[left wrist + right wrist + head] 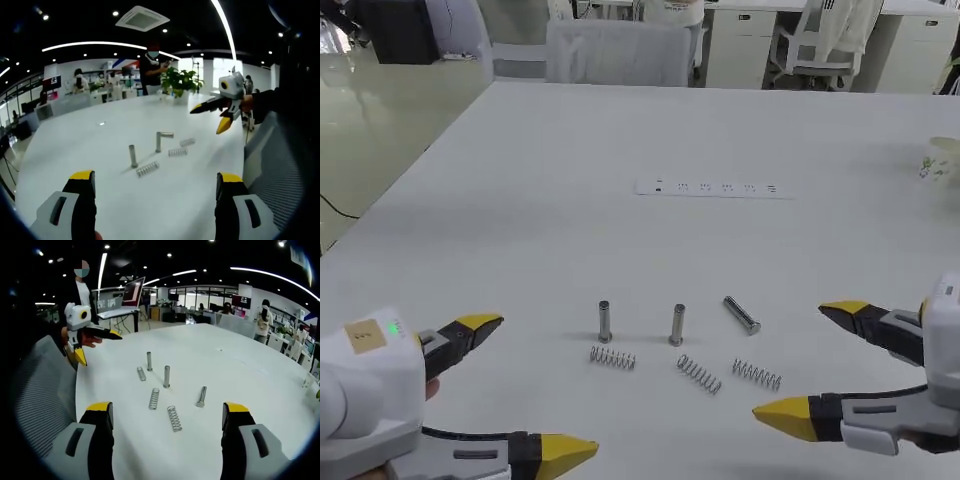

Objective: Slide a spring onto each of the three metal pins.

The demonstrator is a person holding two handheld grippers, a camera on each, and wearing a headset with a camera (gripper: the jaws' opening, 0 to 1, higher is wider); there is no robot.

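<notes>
Three metal pins are on the white table: the left pin [605, 321] and middle pin [678, 325] stand upright, the right pin [741, 314] lies on its side. A spring lies in front of each: left spring [612, 357], middle spring [699, 374], right spring [757, 375]. My left gripper [525, 385] is open at the near left, jaws wide apart with nothing between them. My right gripper [815, 362] is open at the near right, close to the right spring. The left gripper view shows the pins [133, 156] and springs [148, 169] ahead; the right gripper view shows the same pins [166, 376] and springs [173, 418].
A white power strip [713, 188] lies flat further back on the table. Office chairs [617, 52] stand beyond the far edge. A grey chair back [40, 395] is beside the table near the grippers. People stand in the background.
</notes>
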